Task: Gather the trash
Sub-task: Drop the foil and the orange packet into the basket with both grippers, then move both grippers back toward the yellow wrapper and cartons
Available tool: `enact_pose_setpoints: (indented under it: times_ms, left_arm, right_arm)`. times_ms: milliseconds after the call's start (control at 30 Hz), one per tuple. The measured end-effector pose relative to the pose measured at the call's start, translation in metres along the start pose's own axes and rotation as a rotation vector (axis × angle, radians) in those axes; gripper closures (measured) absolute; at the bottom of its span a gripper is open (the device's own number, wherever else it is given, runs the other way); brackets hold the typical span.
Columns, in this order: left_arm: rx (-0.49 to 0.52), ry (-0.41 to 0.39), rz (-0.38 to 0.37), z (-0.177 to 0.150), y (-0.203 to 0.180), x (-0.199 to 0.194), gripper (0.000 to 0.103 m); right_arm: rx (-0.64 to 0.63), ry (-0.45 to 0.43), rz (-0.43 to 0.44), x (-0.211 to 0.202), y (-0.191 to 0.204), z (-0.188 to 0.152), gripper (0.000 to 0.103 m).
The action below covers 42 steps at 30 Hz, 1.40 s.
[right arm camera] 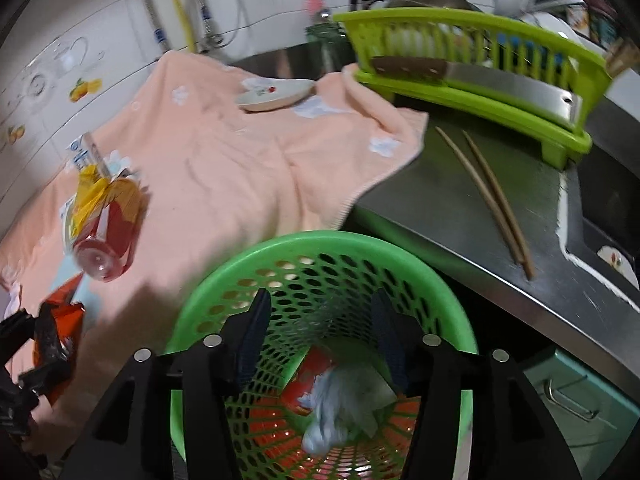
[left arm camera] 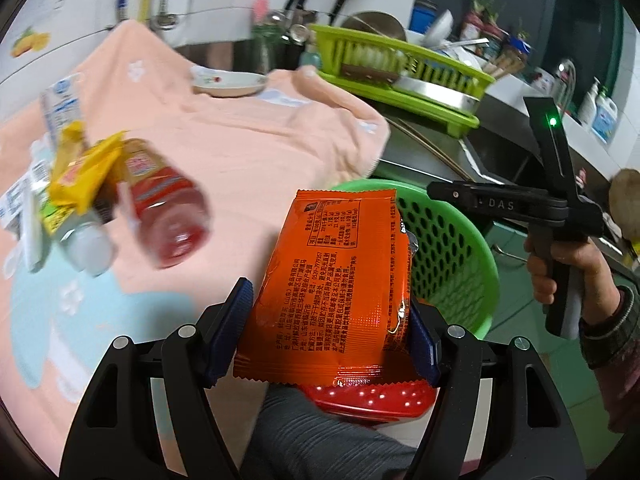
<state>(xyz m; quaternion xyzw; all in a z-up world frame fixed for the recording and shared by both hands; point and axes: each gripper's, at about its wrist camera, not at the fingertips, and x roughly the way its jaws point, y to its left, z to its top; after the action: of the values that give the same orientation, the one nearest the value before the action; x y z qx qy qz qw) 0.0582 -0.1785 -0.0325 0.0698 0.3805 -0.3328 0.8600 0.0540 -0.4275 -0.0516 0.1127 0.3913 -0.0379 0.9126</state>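
Two grippers are working: the left gripper (left arm camera: 328,340) is clamping the orange packet (left arm camera: 332,284) just beside the green basket (right arm camera: 320,248), while the right gripper (right arm camera: 320,344) is hanging spread and empty above it, risking a collision over the rim.

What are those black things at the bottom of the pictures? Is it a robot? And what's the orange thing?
No robot: a person holds a claw tool in each hand, and each tool has a camera looking along its fingers. One picture is from the left claw, the other from the right claw. The left claw pinches an orange snack packet. The right claw is open over the green basket, with a crumpled pale wrapper inside the basket below it. On the peach towel lie more trash: a red bottle and a yellow wrapper, plus a small plate. Chopsticks lie on the metal counter.
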Motion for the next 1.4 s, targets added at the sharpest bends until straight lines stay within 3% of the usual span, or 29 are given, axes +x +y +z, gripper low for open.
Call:
enact_pose_setpoints:
  times_ms: [333, 633, 1033, 1400]
  left_arm:
    - [0.06, 0.078, -0.047, 0.01, -0.043, 0.054, 0.033]
    - [0.061, 0.119, -0.059, 0.01, -0.056, 0.078, 0.022]
    - [0.003, 0.09, -0.062, 0.008, -0.039, 0.065, 0.02]
    - [-0.09, 0.018, 0.027, 0.001, 0.012, 0.018, 0.02]
  right_arm:
    - [-0.024, -0.062, -0.028, -0.023, -0.014, -0.003, 0.032]
    - [-0.018, -0.088, -0.011, -0.033, -0.019, -0.006, 0.028]
    - [-0.027, -0.087, 0.02, -0.034, -0.007, -0.005, 0.027]
    - [-0.103, -0.079, 0.117, -0.025, 0.043, 0.008, 0.024]
